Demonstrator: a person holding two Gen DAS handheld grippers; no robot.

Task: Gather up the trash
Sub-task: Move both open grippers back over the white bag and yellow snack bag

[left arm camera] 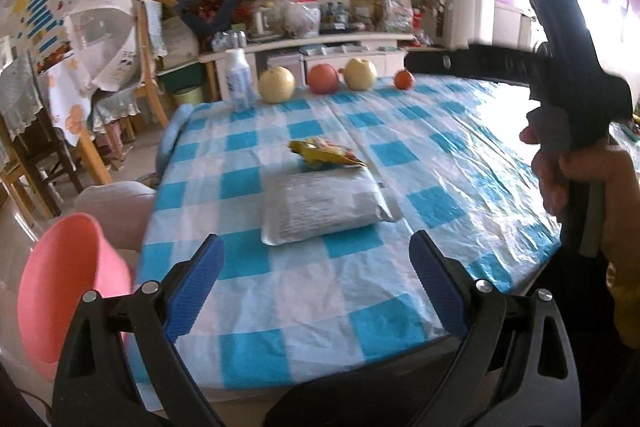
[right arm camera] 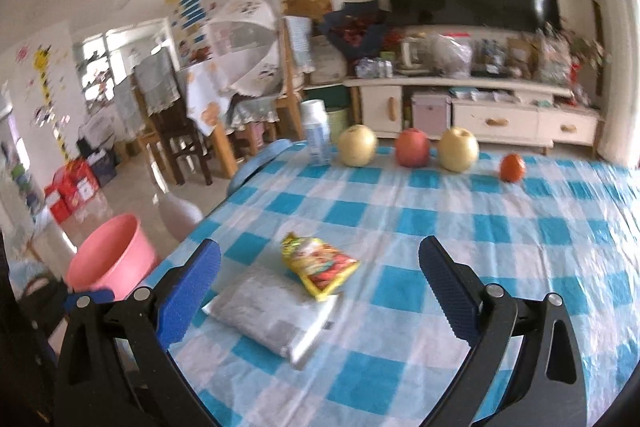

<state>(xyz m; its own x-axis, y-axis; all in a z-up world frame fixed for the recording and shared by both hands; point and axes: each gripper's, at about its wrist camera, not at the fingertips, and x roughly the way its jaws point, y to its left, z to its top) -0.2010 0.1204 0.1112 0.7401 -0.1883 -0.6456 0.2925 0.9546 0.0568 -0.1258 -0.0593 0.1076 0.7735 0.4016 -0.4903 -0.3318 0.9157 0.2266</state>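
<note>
Trash lies near the middle of a surface (left arm camera: pixel 460 155) covered with a blue-and-white checked plastic cloth: a flat grey plastic mailer pouch (left arm camera: pixel 326 209) and a crumpled yellow-and-red snack wrapper (left arm camera: pixel 326 155). The wrapper sits just behind the pouch, and in the right wrist view one corner of it overlaps the pouch's far edge.

Every place below is given relative to the grey pouch. Well behind it, along the far edge of the surface, stand a white plastic bottle (left arm camera: pixel 239 79), a pale yellow pear (left arm camera: pixel 277 85), a red apple (left arm camera: pixel 322 79), a second pale pear (left arm camera: pixel 361 74) and a small orange fruit (left arm camera: pixel 404 79). To its left and lower down, off the surface, stands a round pink plastic bucket (right arm camera: pixel 110 259), open at the top, most likely the bin for the trash.

The left gripper (left arm camera: pixel 316 287) hovers in front of the pouch, its blue-padded fingers wide apart and holding nothing. The right gripper (right arm camera: pixel 320 289) hangs over the pouch and wrapper, also spread wide and empty. In the left wrist view a hand (left arm camera: pixel 576 183) grips the right tool's black handle.

Judging by this, nothing has been collected yet and the step in hand is the approach to the first piece. The next move calls for lowering one gripper over the wrapper or a pouch edge, then closing on thin, slippery film.
</note>
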